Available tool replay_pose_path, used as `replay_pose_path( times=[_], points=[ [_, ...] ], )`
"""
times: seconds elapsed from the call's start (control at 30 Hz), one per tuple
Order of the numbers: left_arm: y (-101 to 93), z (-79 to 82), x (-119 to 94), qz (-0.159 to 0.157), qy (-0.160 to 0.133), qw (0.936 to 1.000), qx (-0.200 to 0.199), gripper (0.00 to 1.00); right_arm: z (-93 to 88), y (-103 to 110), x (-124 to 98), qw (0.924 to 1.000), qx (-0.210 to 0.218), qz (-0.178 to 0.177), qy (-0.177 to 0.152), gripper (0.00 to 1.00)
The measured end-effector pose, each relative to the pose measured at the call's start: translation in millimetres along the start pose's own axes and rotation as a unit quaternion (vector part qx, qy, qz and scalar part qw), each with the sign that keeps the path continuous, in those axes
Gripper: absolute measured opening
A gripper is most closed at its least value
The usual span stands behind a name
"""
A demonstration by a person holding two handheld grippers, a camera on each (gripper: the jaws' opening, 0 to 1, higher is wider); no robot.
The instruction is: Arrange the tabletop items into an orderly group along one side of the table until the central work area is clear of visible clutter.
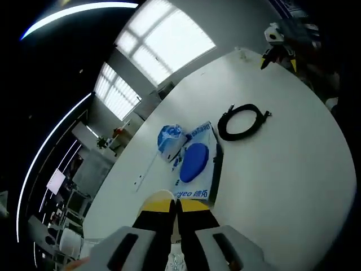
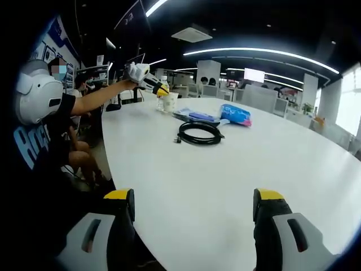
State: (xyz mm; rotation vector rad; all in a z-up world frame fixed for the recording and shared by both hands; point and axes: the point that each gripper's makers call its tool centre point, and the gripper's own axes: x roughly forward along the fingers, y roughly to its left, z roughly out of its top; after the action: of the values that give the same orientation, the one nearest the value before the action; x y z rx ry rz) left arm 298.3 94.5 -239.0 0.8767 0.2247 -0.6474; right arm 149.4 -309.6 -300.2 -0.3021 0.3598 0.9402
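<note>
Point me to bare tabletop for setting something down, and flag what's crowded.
Free: the broad white table between the right gripper and the black cable coil, plus the stretch right of the coil toward the windows. Crowded: the far strip, where the blue packet, the flat blue-printed pack and the left gripper, shut on a cup, sit close together.

Table: plain white. Coiled cable: black. Pouch: blue with white pattern. Disc: solid blue. Gripper jaws: black, yellow tips.
</note>
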Motion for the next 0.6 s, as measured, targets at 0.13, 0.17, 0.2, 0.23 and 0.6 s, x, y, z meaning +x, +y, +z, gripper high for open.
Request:
replay_pose_path(
  times=[0.13,0.17,0.2,0.23,0.6],
  points=[
    [-0.6,0.1,1.9,0.002,-0.002,1.0,-0.003,0.0,-0.6,-0.3,0.0,1.0,0.0,0.0,0.0,0.83],
    [-0.5,0.0,1.9,0.004,-0.002,1.0,-0.001,0.0,-0.7,-0.4,-0.2,1.0,0.0,0.0,0.0,0.83],
    [-0.6,-0.1,1.9,0.004,-0.002,1.0,-0.001,0.0,-0.7,-0.6,-0.6,1.0,0.0,0.0,0.0,0.83],
    [-1.4,0.0,2.1,0.002,-0.003,1.0,-0.002,0.0,-0.8,-0.9,-0.8,1.0,0.0,0.0,0.0,0.83],
    [-2.0,-3.7,8.5,0.011,0.001,0.9999,0.005,0.0,-0.5,0.6,3.4,1.0,-0.001,0.006,0.005,0.83]
  ],
)
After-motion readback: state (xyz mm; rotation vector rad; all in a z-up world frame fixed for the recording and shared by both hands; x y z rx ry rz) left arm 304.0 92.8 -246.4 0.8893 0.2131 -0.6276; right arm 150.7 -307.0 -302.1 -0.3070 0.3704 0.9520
